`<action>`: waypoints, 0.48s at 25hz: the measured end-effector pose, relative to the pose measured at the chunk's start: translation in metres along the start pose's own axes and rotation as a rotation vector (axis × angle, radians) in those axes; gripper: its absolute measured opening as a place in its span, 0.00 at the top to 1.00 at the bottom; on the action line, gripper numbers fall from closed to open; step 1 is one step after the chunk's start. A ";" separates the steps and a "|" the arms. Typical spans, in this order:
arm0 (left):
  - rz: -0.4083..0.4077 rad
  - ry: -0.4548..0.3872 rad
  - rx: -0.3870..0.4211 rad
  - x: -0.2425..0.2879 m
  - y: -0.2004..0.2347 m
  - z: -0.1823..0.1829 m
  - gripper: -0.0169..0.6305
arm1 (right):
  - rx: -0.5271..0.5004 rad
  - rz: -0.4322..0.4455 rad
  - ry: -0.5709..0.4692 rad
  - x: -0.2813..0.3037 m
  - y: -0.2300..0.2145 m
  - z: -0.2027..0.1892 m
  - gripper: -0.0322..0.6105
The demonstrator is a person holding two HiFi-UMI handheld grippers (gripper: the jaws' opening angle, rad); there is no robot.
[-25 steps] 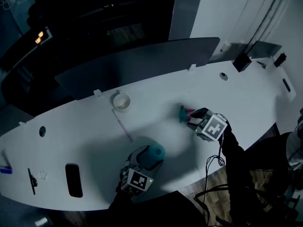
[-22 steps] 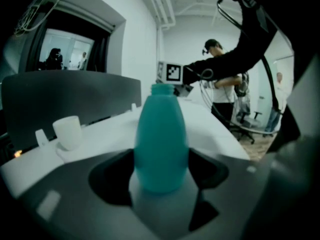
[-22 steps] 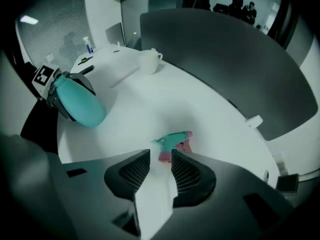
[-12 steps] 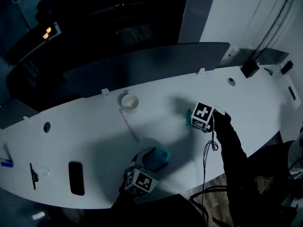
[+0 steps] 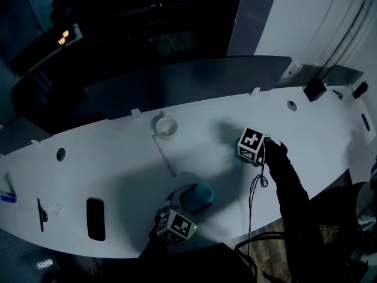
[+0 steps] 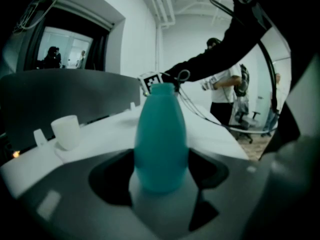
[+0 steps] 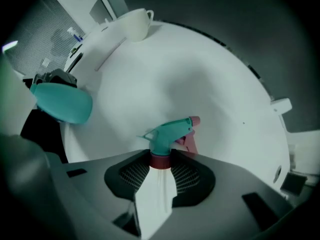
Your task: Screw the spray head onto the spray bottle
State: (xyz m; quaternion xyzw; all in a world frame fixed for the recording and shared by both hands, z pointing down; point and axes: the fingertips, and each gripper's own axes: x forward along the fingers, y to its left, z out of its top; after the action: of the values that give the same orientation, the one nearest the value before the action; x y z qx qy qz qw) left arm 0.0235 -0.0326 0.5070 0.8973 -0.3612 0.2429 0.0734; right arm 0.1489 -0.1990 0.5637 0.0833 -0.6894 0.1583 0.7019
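1. The left gripper (image 6: 161, 170) has its fingers (image 6: 112, 179) closed wide on the lower body of the teal bottle (image 6: 161, 134). The bottle is tilted near the front edge of the bench (image 5: 118, 164), with its bare neck pointing away from the gripper.
2. The right gripper (image 7: 160, 162) points straight down. Its fingers (image 7: 131, 176) are drawn in on the red collar (image 7: 160, 160) of the spray head (image 7: 169, 133), and they look to be pressing on it from both sides. The spray head is low over the bench, well apart from the bottle.
3. The collar is a narrow, round hold, so the spray head could swivel or slip out when it is lifted and turned towards the bottle.
4. The thin tube (image 7: 162, 189) runs back between the fingers. If it is not lined up first, it could catch on the bottle's mouth and bend.
5. The bottle is smooth and tapers upward. Twisting force from screwing could spin it in the left fingers or push it out of them.
6. With the bottle leaning, the collar could start crooked and jam on the thread.
7. The head view is dark, and the right gripper's marker cube covers the spray head there.
8. I cannot tell whether the trigger rests on the bench or hangs just above it.
9. The bottle's mouth, its thread and whether it holds any liquid cannot be made out, and its base is hidden behind the fingers.
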 end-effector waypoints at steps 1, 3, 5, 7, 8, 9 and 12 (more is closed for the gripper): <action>0.000 -0.001 0.000 0.000 0.000 0.000 0.44 | 0.029 -0.008 -0.063 -0.004 0.000 0.003 0.75; 0.002 -0.005 0.002 0.000 0.000 0.001 0.44 | 0.088 -0.012 -0.242 -0.023 0.002 0.013 0.75; 0.007 -0.012 -0.002 0.000 0.001 0.000 0.44 | 0.135 -0.010 -0.461 -0.053 0.010 0.026 0.75; 0.014 -0.023 -0.019 0.000 0.002 -0.001 0.44 | 0.165 -0.014 -0.665 -0.086 0.023 0.036 0.75; 0.018 -0.025 -0.024 -0.001 0.003 -0.001 0.44 | 0.169 -0.023 -0.755 -0.102 0.032 0.039 0.75; 0.022 -0.024 -0.027 -0.001 0.002 -0.001 0.44 | 0.165 -0.035 -0.845 -0.117 0.042 0.043 0.75; 0.036 -0.028 -0.034 0.000 0.003 -0.001 0.44 | 0.140 -0.063 -1.139 -0.161 0.079 0.049 0.75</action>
State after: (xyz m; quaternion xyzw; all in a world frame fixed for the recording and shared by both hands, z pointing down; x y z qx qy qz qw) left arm 0.0211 -0.0340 0.5076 0.8926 -0.3824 0.2255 0.0789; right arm 0.0761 -0.1593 0.3971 0.2220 -0.9438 0.1129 0.2172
